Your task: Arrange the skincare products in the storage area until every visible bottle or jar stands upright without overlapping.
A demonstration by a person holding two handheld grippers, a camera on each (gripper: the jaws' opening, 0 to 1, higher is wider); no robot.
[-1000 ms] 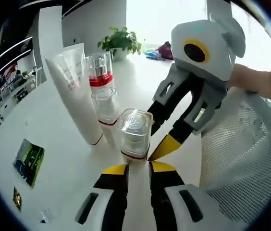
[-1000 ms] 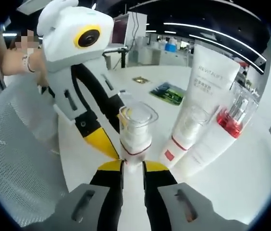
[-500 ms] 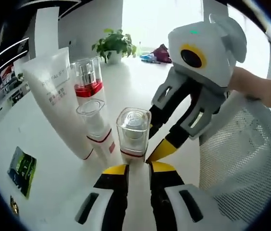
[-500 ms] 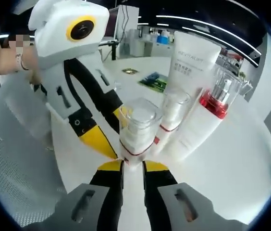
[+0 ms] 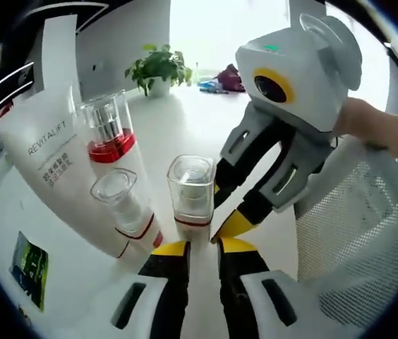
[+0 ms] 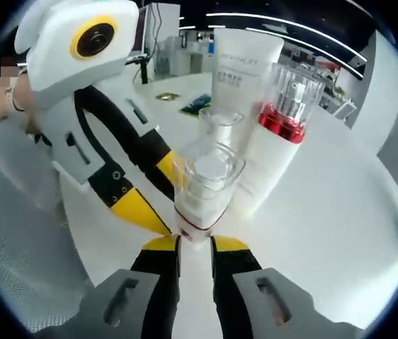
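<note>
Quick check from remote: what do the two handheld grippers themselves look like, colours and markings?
Both match. The right gripper has a white rounded housing, a green indicator light, grey slotted links and black fingers ending in yellow tips. The left gripper looks the same. A wristband shows on the hand behind it.

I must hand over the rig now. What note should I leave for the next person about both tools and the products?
Left tool: shut on the small clear-capped bottle at its base.
Right tool: shut on the same bottle, from the other side.
Bottle is upright, close beside the other three on the white table.
White tube, red-collared pump bottle and second small bottle stand upright in a tight cluster.
Left: set the held bottle down clear of the others, release, check nothing overlaps.
</note>
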